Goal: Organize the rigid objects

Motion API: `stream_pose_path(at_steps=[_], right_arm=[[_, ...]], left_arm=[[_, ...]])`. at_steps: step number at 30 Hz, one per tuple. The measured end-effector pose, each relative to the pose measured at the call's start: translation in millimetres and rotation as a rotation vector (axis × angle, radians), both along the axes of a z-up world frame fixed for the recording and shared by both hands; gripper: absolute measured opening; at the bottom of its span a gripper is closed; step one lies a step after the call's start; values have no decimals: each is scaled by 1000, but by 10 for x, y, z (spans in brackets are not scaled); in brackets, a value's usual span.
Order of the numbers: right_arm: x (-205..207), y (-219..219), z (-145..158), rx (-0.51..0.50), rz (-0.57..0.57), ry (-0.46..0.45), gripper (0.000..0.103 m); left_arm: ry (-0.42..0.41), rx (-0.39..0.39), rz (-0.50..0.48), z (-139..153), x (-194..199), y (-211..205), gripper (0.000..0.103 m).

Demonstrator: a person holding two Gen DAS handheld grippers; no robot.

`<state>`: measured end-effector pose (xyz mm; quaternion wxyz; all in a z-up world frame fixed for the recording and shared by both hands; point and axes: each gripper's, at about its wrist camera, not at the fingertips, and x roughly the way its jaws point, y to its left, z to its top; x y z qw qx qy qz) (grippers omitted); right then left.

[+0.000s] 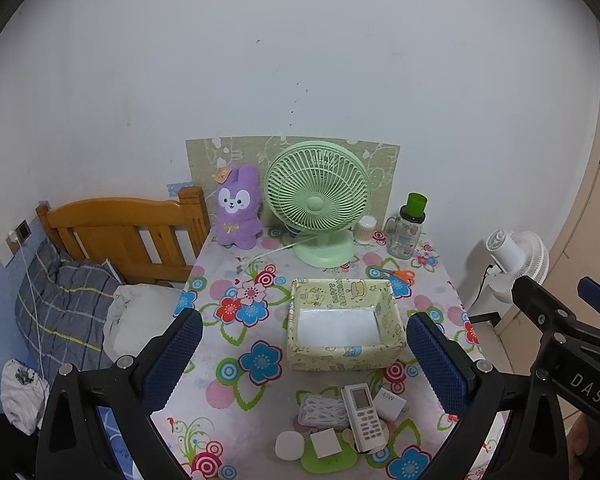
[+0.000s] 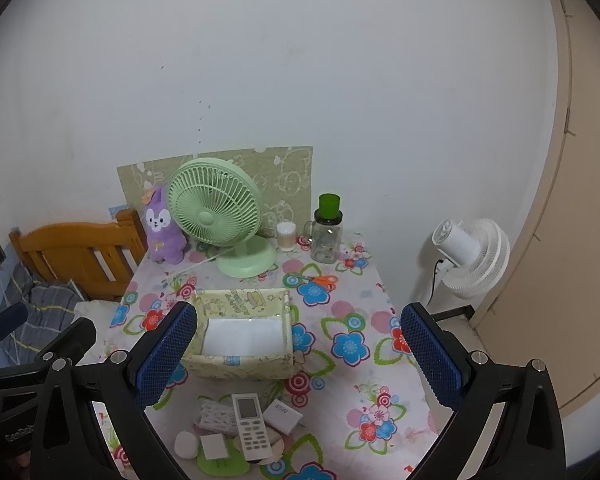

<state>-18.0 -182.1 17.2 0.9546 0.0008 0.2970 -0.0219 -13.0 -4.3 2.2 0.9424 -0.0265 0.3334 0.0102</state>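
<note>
A yellow patterned box [image 1: 342,360] [image 2: 240,366] sits open and holds only a white liner, in the middle of the flowered table [image 1: 236,344] [image 2: 352,380]. In front of it lies a cluster: a white remote [image 1: 363,416] [image 2: 252,426], a white 45W charger [image 1: 390,400] [image 2: 283,416], a clear packet of white picks [image 1: 322,412] [image 2: 216,416], a white round case [image 1: 289,445] [image 2: 186,444] and a white square on a green pad [image 1: 326,442] [image 2: 213,446]. My left gripper [image 1: 304,360] and right gripper [image 2: 298,356] hover above, both open and holding nothing.
At the back stand a green desk fan [image 1: 318,200] [image 2: 220,212], a purple plush rabbit [image 1: 236,208], a cotton-swab jar [image 1: 366,230], a green-lidded glass bottle [image 1: 408,228] and orange scissors [image 1: 402,276]. A wooden bed head [image 1: 128,232] is left, a white floor fan [image 2: 472,256] right.
</note>
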Motion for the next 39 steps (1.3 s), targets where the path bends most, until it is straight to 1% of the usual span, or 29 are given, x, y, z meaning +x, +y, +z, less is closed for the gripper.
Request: stream_pose_path(at_steps=[18,25,39], right_arm=[[2,11,-28,2,-1,-1,103],[5,36,-23,-19,-11,-6,103],[10,27,-16,-9,-9,-9,103]], left_arm=[[-1,-1,-2,5,8,-2,103],[-3,-4,-5,4,27,-9,103],[-14,-1,-5,17,7,-11,103]])
